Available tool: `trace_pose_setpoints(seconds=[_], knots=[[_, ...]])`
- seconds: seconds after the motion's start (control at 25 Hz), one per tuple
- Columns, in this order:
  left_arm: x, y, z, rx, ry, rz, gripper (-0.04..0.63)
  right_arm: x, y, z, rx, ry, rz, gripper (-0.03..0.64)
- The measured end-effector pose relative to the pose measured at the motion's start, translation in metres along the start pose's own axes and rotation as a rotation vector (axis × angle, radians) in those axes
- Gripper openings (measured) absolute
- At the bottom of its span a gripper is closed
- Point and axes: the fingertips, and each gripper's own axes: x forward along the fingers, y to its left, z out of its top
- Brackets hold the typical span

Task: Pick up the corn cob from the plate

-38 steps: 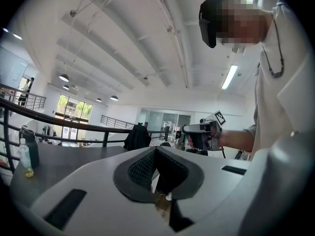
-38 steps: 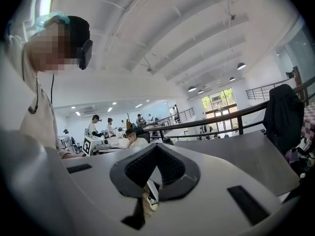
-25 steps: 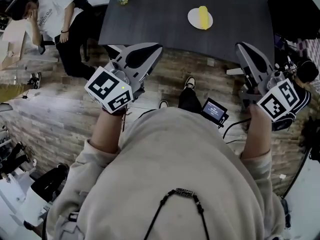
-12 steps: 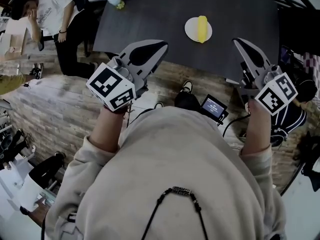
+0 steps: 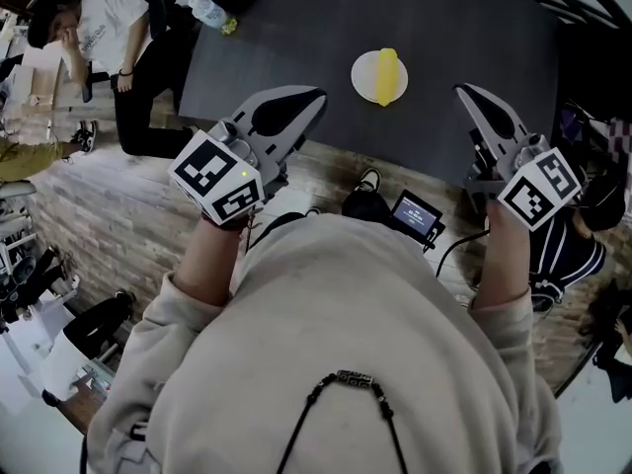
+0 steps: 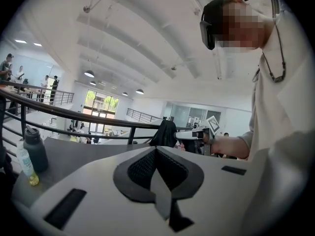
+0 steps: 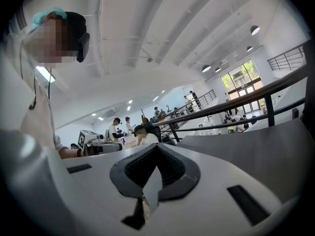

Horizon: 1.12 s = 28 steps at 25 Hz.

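A yellow corn cob (image 5: pixel 386 75) lies on a small white plate (image 5: pixel 360 75) on the dark table (image 5: pixel 454 28), seen only in the head view. My left gripper (image 5: pixel 314 95) is held at the table's near edge, left of the plate, with its jaws together and nothing between them. My right gripper (image 5: pixel 461 91) reaches the same edge to the right of the plate, also shut and empty. Both are well short of the corn. In the left gripper view the closed pads (image 6: pixel 156 149) point over the grey tabletop. The right gripper view shows its pads (image 7: pixel 156 145) meeting the same way.
Bottles (image 5: pixel 207 10) stand at the table's far left corner, and the dark bottle (image 6: pixel 35 150) shows in the left gripper view. A person (image 5: pixel 109 28) sits at the left. A small screen (image 5: pixel 417 215) hangs below the near edge. A railing (image 7: pixel 236 102) runs behind the table.
Both grippers have moved forward towards the table, and the plate with the corn now sits lower and nearer in the head view. Both jaws stay shut.
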Motion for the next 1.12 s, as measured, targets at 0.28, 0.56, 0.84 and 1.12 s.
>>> trace_pose_setpoints(seconds=[0.28, 0.56, 0.84, 1.12], knots=[[0.024, 0.008, 0.004, -0.015, 0.019, 0.032, 0.006, 0.001, -0.025, 0.001, 0.028, 0.011, 0.023, 0.015], [0.058, 0.044, -0.02, 0.01, 0.103, 0.034, 0.006, 0.012, -0.09, -0.005, 0.027, -0.014, -0.017, 0.015], [0.058, 0.039, 0.007, 0.014, 0.084, -0.012, 0.006, 0.003, -0.073, 0.008, 0.034, -0.031, -0.05, 0.015], [0.108, 0.063, 0.029, 0.031, 0.063, -0.135, 0.006, -0.002, -0.109, 0.025, 0.039, -0.048, -0.174, 0.015]])
